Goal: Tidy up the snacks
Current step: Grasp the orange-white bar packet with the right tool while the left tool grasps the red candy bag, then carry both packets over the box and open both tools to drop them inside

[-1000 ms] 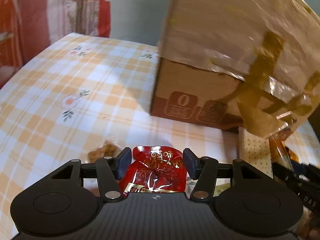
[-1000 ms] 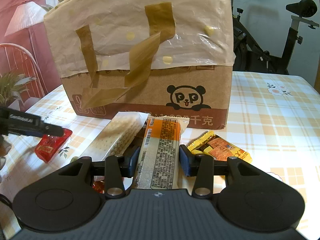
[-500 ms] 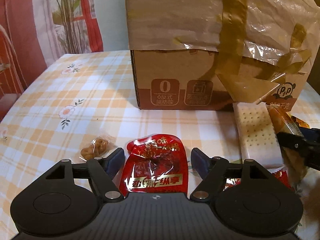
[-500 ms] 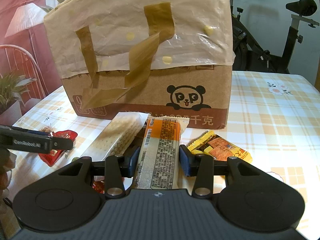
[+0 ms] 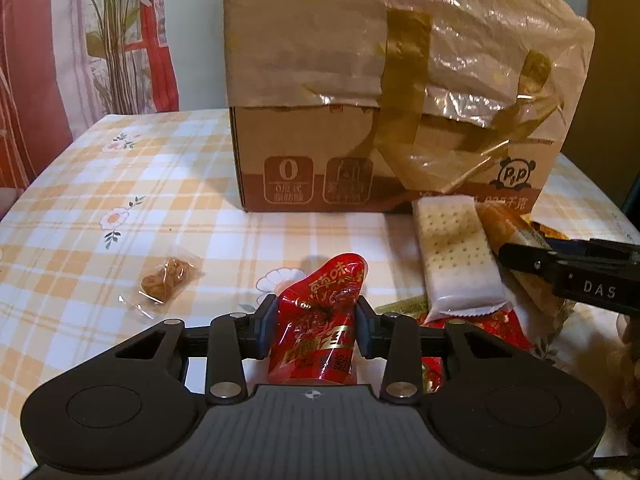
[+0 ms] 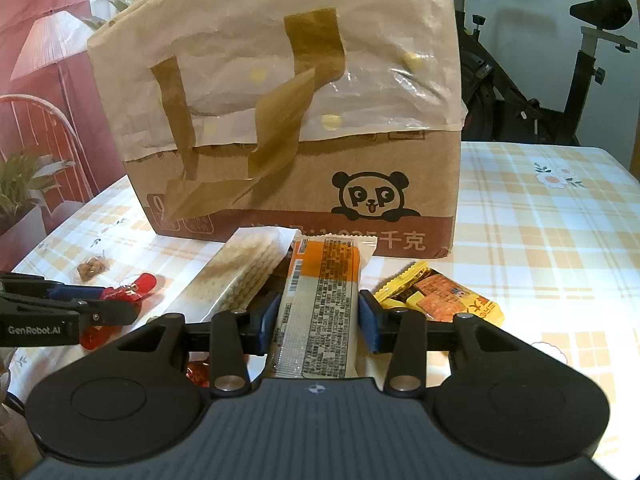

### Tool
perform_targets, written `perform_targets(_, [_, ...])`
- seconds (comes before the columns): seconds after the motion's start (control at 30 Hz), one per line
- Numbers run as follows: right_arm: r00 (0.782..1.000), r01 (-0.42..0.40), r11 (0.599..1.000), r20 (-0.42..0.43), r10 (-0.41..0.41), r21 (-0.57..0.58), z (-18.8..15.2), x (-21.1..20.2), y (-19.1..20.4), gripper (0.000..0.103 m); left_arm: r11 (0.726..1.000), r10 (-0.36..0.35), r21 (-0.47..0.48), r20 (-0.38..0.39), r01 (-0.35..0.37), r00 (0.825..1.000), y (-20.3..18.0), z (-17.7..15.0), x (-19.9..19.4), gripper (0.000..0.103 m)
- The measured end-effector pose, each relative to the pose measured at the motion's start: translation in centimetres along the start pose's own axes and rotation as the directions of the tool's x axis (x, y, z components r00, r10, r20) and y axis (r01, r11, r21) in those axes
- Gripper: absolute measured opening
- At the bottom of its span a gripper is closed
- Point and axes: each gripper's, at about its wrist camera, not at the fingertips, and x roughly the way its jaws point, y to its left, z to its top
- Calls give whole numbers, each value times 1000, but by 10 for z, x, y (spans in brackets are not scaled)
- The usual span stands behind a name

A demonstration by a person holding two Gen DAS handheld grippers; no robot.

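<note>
left gripper (image 5: pixel 316 330) jaws have just been closing, now pinched on the red pouch (image 5: pixel 320 320) about mid-body; the foil buckles between the pads and its top flops forward past the fingertips. Looks like light, soft, crinkly film, probably slippery, contents likely squashy, so I'd keep the grip low on the body, not on the loose top seal

right gripper (image 6: pixel 318 316) partly closed, pads against both long edges of the orange-and-silver bar (image 6: pixel 320 304), which runs straight ahead between the fingers with its far end at the foot of the cardboard box (image 6: pixel 312 184). Reads as stiff enough for an edge grip; likely brittle inside, so no harder squeeze

Relative to the right gripper: cracker pack (image 6: pixel 240 276) just left of the bar and touching it, a rigid block but fragile, take it across the short width. Yellow packet (image 6: pixel 440 296) just right of the right fingertip, flat and light. Small clear bag of brown bits (image 5: pixel 168 280) ahead-left of the left gripper, well apart from the rest, limp, pinch the bag body

Count, visible:
- red pouches: 1 held, at least 1 more under the crackers; exact number unclear
- bar: 1
- cracker pack: 1
- yellow packet: 1
- clear bag: 1
- box: 1, plastic sheet taped over the top; can't tell what's inside
</note>
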Motion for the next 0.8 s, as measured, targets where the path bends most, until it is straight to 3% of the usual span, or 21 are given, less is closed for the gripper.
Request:
perform_targets(0.47, [1000, -9, 1000, 11, 9, -12, -1, -3, 3, 41, 1000, -25, -2, 33, 25, 999, 1, -1, -12, 41])
perform_targets(0.8, [1000, -4, 997, 5, 3, 79, -2, -8, -5, 39, 999, -46, -13, 110, 48, 993, 8, 1, -31, 41])
